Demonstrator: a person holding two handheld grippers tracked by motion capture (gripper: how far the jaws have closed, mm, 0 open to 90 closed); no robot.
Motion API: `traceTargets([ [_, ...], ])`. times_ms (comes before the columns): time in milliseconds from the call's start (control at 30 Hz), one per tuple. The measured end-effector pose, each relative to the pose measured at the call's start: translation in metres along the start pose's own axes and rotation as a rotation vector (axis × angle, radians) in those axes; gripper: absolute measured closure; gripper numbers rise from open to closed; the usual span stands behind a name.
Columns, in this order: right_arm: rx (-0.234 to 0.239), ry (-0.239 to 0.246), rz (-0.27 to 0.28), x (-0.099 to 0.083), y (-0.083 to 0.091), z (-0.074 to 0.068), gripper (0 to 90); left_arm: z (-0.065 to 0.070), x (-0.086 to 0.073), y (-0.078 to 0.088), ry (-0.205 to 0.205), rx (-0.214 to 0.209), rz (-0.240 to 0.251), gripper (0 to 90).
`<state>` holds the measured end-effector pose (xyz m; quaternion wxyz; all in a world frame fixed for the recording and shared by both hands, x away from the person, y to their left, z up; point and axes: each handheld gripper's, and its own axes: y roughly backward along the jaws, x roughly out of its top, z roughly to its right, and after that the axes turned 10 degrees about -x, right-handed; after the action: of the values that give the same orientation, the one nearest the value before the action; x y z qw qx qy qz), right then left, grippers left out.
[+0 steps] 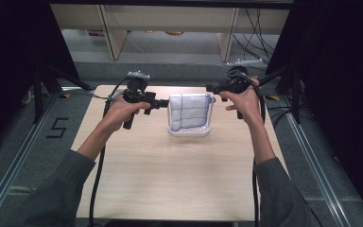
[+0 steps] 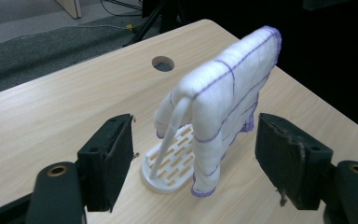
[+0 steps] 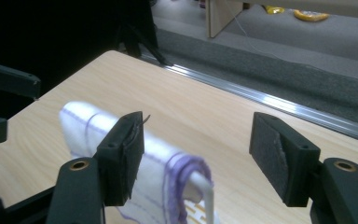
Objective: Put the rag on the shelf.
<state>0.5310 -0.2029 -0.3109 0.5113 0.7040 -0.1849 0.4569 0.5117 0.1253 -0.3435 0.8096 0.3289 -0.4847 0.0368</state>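
A white cloth (image 1: 189, 111) with purple grid lines hangs draped over a white wire rack, which stands on a slotted white base (image 1: 189, 133) at the far middle of the wooden table (image 1: 170, 175). My left gripper (image 1: 163, 104) is just left of the cloth and open, its jaws apart and holding nothing. In the left gripper view the cloth (image 2: 223, 93), the rack's rod (image 2: 172, 130) and the base (image 2: 170, 163) stand beyond the open left gripper (image 2: 193, 154). My right gripper (image 1: 212, 89) is at the cloth's right top corner. In the right gripper view the open right gripper (image 3: 196, 149) frames the cloth's (image 3: 84, 121) end and the rod (image 3: 207, 196) without touching them.
A round hole (image 2: 162, 63) pierces the table behind the rack. Black stand legs (image 1: 42, 85) and cables (image 1: 260, 28) lie beyond the table's far corners. Metal rails (image 1: 312, 151) run along both sides of the table, and a "5" (image 1: 56, 126) is marked on the floor at left.
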Motion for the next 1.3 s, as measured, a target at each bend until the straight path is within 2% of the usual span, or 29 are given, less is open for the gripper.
traceTargets([
  [100,0.002,0.02,0.006,-0.007,0.008,-0.003,34.4,0.002,-0.009,0.003,-0.002,0.002,0.003,25.7],
  [167,0.011,0.019,0.014,-0.011,0.012,-0.006,33.2,0.004,-0.014,0.005,-0.017,0.011,0.005,25.0],
  [233,0.008,0.034,0.021,-0.016,0.014,-0.007,32.6,0.006,-0.019,0.008,-0.031,0.002,-0.001,24.7],
  [267,0.014,0.027,0.02,-0.019,0.015,-0.008,32.5,0.008,-0.021,0.008,-0.02,-0.001,0.017,24.7],
  [333,0.01,0.035,0.022,-0.024,0.018,-0.009,32.1,0.01,-0.026,0.01,-0.021,-0.007,0.024,24.6],
  [433,0.022,0.023,0.034,-0.032,0.022,-0.013,31.8,0.015,-0.033,0.012,-0.029,-0.015,0.027,24.2],
  [500,0.019,0.039,0.04,-0.037,0.025,-0.014,31.0,0.019,-0.038,0.014,-0.033,-0.02,0.029,23.4],
  [567,0.021,0.031,0.046,-0.043,0.028,-0.017,31.0,0.021,-0.044,0.015,-0.037,-0.027,0.028,22.8],
  [667,0.039,0.046,0.064,-0.053,0.032,-0.02,30.9,0.026,-0.054,0.017,-0.043,-0.029,0.032,22.1],
  [800,0.034,0.079,0.052,-0.067,0.038,-0.026,30.5,0.03,-0.068,0.02,-0.05,-0.038,0.034,22.1],
  [867,0.045,0.068,0.059,-0.075,0.039,-0.029,30.4,0.033,-0.075,0.022,-0.051,-0.042,0.031,22.1],
  [900,0.052,0.088,0.055,-0.077,0.04,-0.028,30.4,0.034,-0.078,0.022,-0.055,-0.048,0.032,22.2],
  [933,0.049,0.078,0.045,-0.081,0.041,-0.03,30.4,0.036,-0.082,0.023,-0.057,-0.045,0.03,22.2],
  [1100,0.08,0.1,0.056,-0.095,0.042,-0.034,30.4,0.04,-0.099,0.022,-0.061,-0.059,0.016,22.1],
  [1133,0.08,0.092,0.056,-0.098,0.041,-0.035,30.4,0.041,-0.102,0.021,-0.058,-0.057,0.018,22.2],
  [1167,0.075,0.089,0.032,-0.099,0.044,-0.037,30.4,0.042,-0.104,0.021,-0.062,-0.061,0.011,22.1],
  [1200,0.078,0.077,0.04,-0.101,0.045,-0.039,30.4,0.043,-0.107,0.021,-0.066,-0.058,0.012,22.1],
  [1233,0.062,0.108,0.063,-0.102,0.045,-0.038,30.4,0.043,-0.11,0.021,-0.068,-0.059,0.014,22.1],
  [1267,0.054,0.116,0.058,-0.104,0.047,-0.04,30.2,0.044,-0.113,0.02,-0.069,-0.065,0.021,22.0],
  [1300,0.065,0.109,0.067,-0.106,0.047,-0.042,30.2,0.045,-0.115,0.02,-0.072,-0.058,0.014,21.8],
])
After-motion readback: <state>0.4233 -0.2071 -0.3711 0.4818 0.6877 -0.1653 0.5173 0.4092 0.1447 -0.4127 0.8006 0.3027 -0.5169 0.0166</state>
